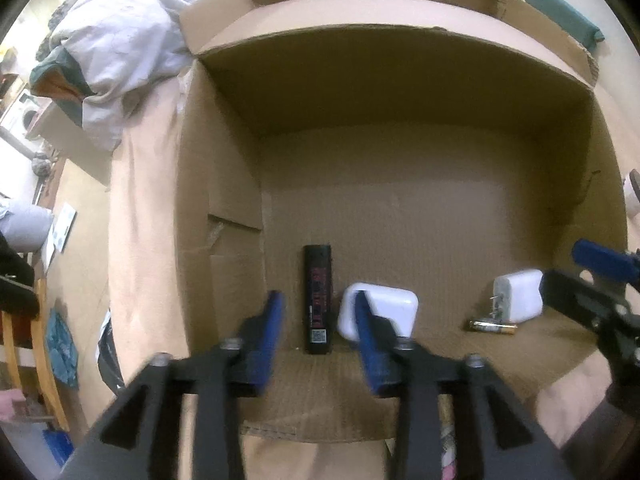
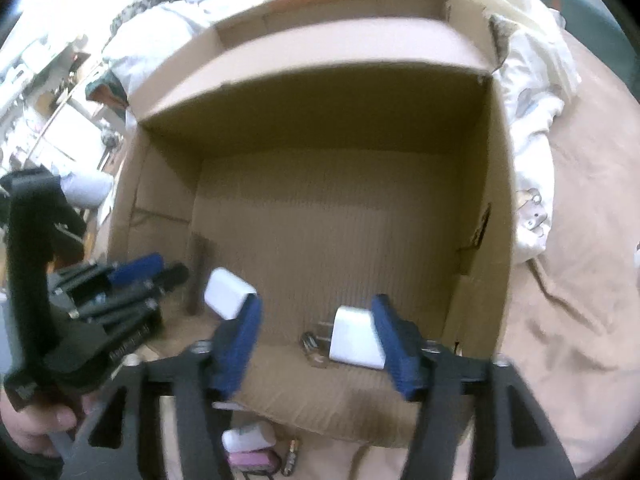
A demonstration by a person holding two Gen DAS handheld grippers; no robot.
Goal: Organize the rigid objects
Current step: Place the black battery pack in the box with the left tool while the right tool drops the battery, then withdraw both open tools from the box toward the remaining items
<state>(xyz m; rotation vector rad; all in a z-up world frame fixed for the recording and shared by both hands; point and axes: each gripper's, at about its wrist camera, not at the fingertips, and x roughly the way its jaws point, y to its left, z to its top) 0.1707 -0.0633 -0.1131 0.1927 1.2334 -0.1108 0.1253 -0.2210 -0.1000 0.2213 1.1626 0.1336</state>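
Cardboard box [image 1: 400,184] lay open beneath both grippers, with rigid items on its corrugated floor.

The left gripper [image 1: 316,320] stood spread, its blue pads apart and pressing nothing; a slim black rectangular device [image 1: 318,300] lay flat between the fingers, and a smooth, white, rounded-corner case [image 1: 384,308] sat just behind its right finger. The right gripper [image 2: 316,336] was also spread and empty; a glossy white plug adapter [image 2: 356,340] with metal prongs sat between its fingers, close to the right pad, and a small cylindrical battery [image 1: 494,326] lay just beside the prongs. The box rested on a bed with a beige sheet [image 2: 580,280] and rumpled white bedding [image 1: 120,40].
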